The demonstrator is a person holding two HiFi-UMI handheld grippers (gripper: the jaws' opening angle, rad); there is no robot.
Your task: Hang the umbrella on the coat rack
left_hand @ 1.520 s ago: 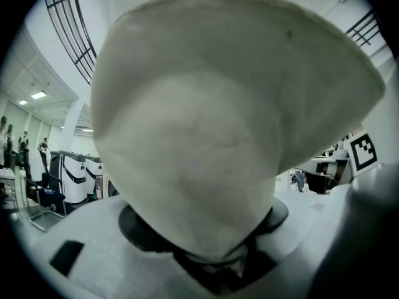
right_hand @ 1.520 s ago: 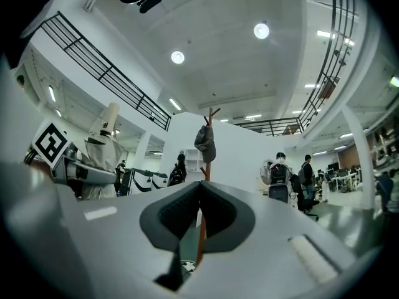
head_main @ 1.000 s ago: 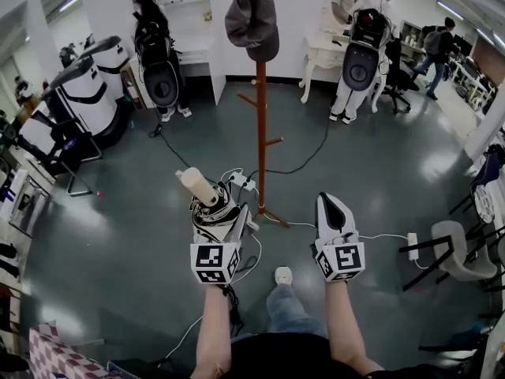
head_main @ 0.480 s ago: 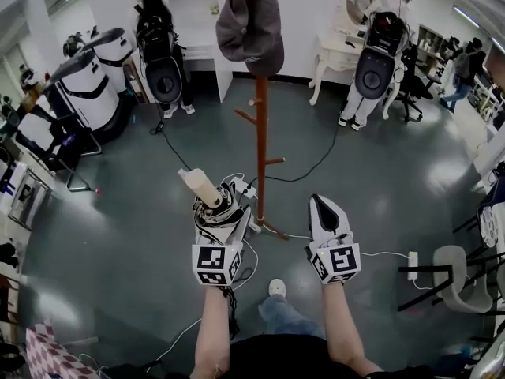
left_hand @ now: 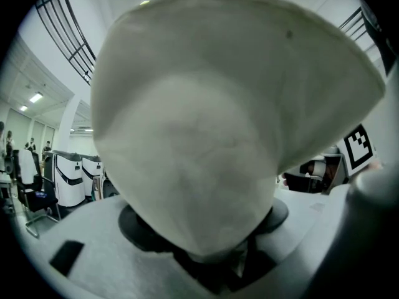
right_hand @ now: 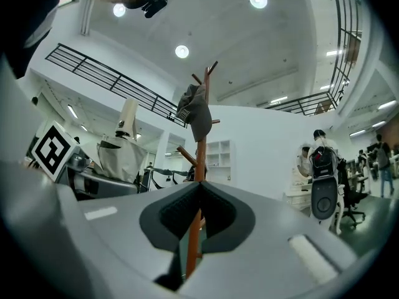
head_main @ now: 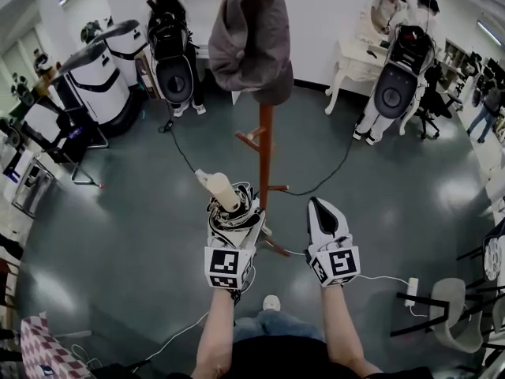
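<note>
A folded white umbrella [head_main: 233, 213] with a beige handle [head_main: 218, 189] stands upright in my left gripper [head_main: 233, 226], which is shut on it. Its pale fabric [left_hand: 212, 136] fills the left gripper view and hides most of the jaws. My right gripper [head_main: 319, 205] is shut with nothing in it, level with the left one. The wooden coat rack [head_main: 266, 148] rises just beyond and between the two grippers, with a grey cap [head_main: 251, 38] at its top. In the right gripper view the coat rack [right_hand: 201, 148] stands straight ahead behind the closed gripper [right_hand: 201, 189], and the umbrella [right_hand: 121, 154] shows at left.
Cables and a power strip [head_main: 411, 290] lie on the grey floor round the rack's foot. White machines [head_main: 102, 73] stand at the back left. People with black backpacks [head_main: 173, 61] stand at the back, by a white table [head_main: 359, 58]. A chair [head_main: 454, 306] is at right.
Both grippers, with the umbrella, have moved forward towards the coat rack. The rack and its cap are now nearer and larger in the head view.
</note>
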